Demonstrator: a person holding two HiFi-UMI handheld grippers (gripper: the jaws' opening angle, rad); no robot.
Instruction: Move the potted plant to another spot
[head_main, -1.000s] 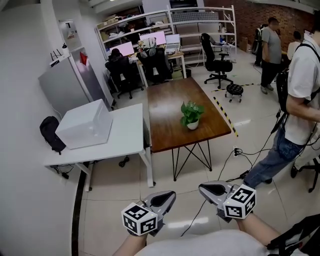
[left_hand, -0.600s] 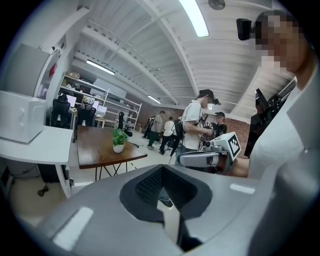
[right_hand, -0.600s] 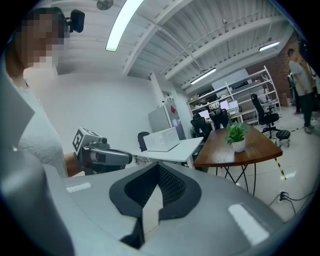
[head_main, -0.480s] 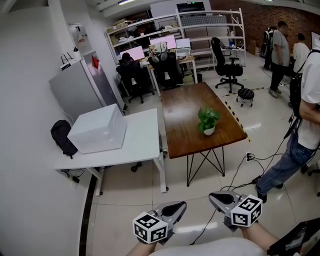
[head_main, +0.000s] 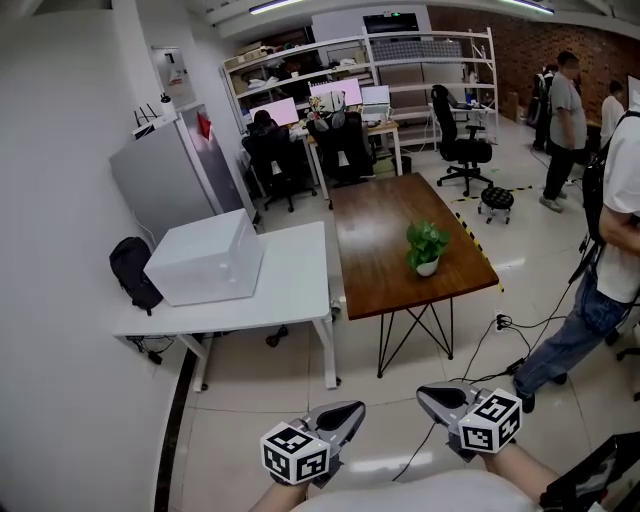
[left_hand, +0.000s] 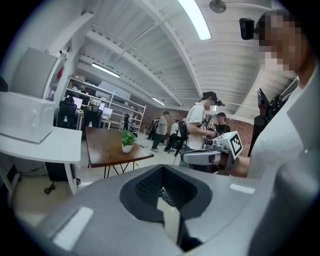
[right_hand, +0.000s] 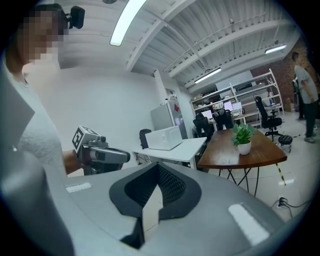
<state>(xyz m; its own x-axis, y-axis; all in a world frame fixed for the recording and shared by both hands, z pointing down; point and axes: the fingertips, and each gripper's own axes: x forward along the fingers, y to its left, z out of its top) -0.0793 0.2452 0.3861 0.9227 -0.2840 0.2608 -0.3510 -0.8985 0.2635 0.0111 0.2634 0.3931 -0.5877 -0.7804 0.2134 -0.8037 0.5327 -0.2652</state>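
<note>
The potted plant (head_main: 427, 248), green leaves in a small white pot, stands near the right edge of the brown wooden table (head_main: 380, 240), several steps ahead of me. It also shows in the left gripper view as the plant (left_hand: 127, 140) and in the right gripper view as the plant (right_hand: 243, 136). My left gripper (head_main: 350, 410) and right gripper (head_main: 425, 392) hang side by side low in front of my body, above the floor and far from the table. Both are shut with nothing between the jaws.
A white table (head_main: 285, 290) with a white box (head_main: 205, 258) adjoins the brown table's left side. A person (head_main: 610, 230) stands at the right, with cables (head_main: 480, 345) on the floor nearby. Desks, monitors and office chairs (head_main: 460, 150) fill the back. A black bag (head_main: 133, 272) leans by the wall.
The tables and the plant now sit further right and a little lower in the head view as I have moved across the room. Both grippers stay shut and low.
</note>
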